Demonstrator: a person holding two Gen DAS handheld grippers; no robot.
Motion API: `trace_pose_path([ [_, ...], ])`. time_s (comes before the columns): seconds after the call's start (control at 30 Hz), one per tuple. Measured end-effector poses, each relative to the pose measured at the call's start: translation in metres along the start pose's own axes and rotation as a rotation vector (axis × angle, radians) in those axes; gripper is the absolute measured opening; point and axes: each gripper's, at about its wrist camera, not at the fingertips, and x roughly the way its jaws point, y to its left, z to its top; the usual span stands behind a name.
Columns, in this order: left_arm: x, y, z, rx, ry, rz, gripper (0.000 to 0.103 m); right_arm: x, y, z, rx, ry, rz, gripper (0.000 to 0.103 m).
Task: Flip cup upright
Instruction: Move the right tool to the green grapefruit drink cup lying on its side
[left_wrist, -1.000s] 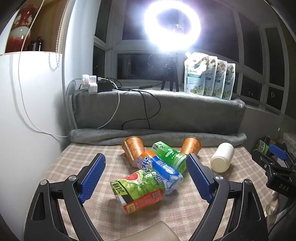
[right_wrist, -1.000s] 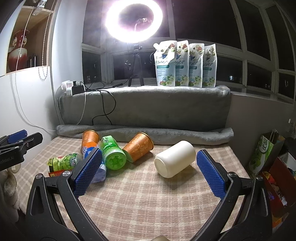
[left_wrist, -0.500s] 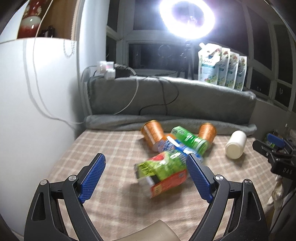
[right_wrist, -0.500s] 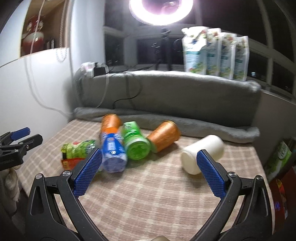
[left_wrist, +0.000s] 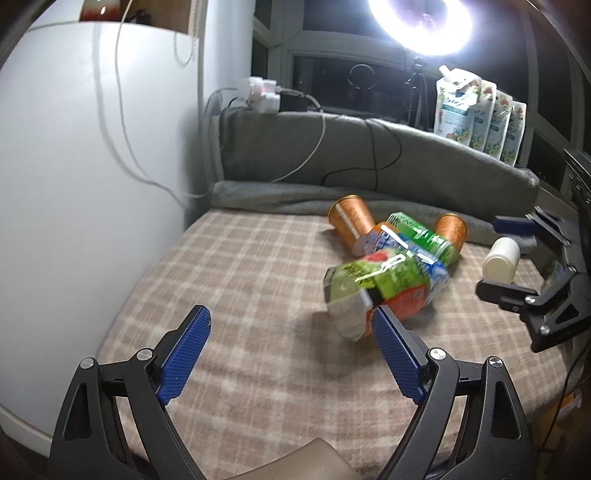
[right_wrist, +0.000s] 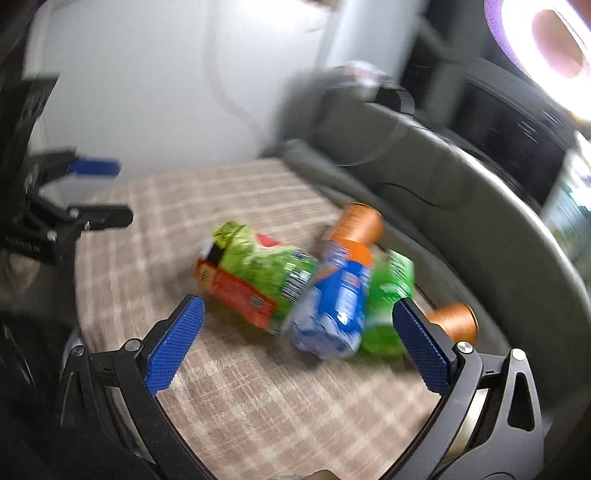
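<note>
Lying on its side at the far right, the white cup (left_wrist: 501, 259) looks light, stiff, smooth; grip its middle. Both claws, left gripper (left_wrist: 291, 355) and right gripper (right_wrist: 295, 345), are released, empty.

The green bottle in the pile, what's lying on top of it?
The blue-labelled bottle lies across the green bottle, beside the green snack bag. What the bottle hides underneath cannot be seen.

Right tongs (right_wrist: 295, 339) swung left, now facing bottle pile (right_wrist: 317, 291); view blurred.
</note>
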Motion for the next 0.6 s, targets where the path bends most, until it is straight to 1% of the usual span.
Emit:
trace_pose_path([
  [0.07,0.000,0.005,-0.005,-0.012,0.016,0.008,0.089,0.010,0.006,0.007,-0.082,0.024,0.012,0.103],
  [0.1,0.000,0.007,-0.007,-0.018,0.022,0.013,0.089,0.019,0.011,0.014,-0.149,0.042,0.024,0.103],
  [0.17,0.000,0.012,-0.011,-0.035,0.034,0.025,0.089,0.028,0.014,0.021,-0.218,0.063,0.055,0.103],
  [0.2,0.000,0.015,-0.012,-0.043,0.039,0.030,0.089,0.036,0.019,0.027,-0.278,0.084,0.078,0.103],
  [0.27,0.000,0.019,-0.012,-0.058,0.047,0.038,0.089,0.048,0.025,0.034,-0.360,0.111,0.089,0.103],
  [0.3,0.000,0.023,-0.012,-0.067,0.046,0.047,0.089,0.057,0.031,0.038,-0.429,0.131,0.094,0.103],
  [0.43,-0.002,0.034,-0.011,-0.098,0.039,0.073,0.089,0.073,0.045,0.044,-0.586,0.184,0.117,0.103],
  [0.6,0.001,0.048,-0.012,-0.138,0.048,0.095,0.089,0.096,0.061,0.044,-0.736,0.264,0.144,0.103],
])
